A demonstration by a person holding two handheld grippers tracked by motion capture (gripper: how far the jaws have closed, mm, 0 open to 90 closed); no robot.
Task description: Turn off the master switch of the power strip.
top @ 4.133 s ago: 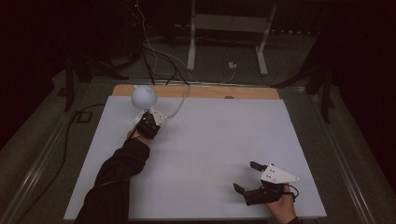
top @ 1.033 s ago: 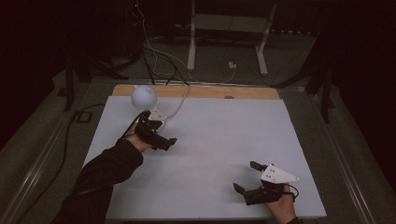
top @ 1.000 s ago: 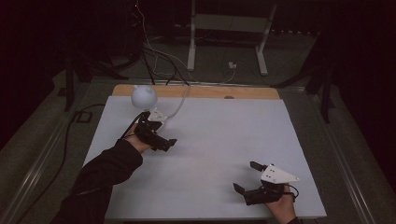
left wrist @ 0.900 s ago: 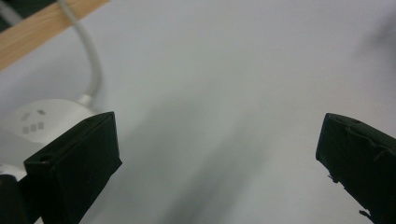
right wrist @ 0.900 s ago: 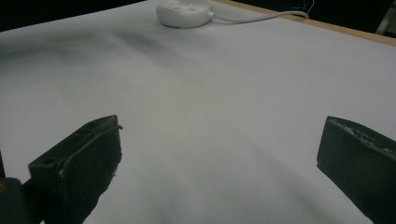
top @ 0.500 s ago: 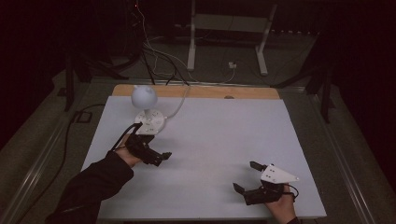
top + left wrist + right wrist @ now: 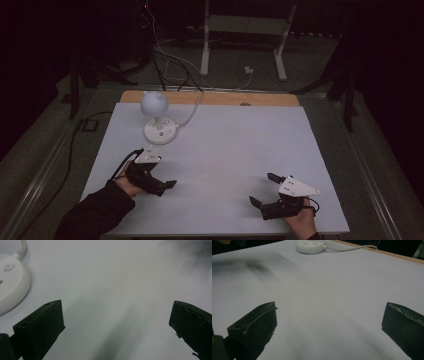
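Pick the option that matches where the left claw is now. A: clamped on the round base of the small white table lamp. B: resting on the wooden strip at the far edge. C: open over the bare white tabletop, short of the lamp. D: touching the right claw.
C: the left claw stands with its jaws wide apart and nothing between them, above the white tabletop, apart from the small white table lamp.

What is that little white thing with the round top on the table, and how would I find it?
Start at the white table and go to its far left corner, by the wooden strip. There stands a small lamp: a round flat base with buttons, a short stem, a ball-shaped shade. A white cord runs from it off the far edge, and it is the table's sole standing object.
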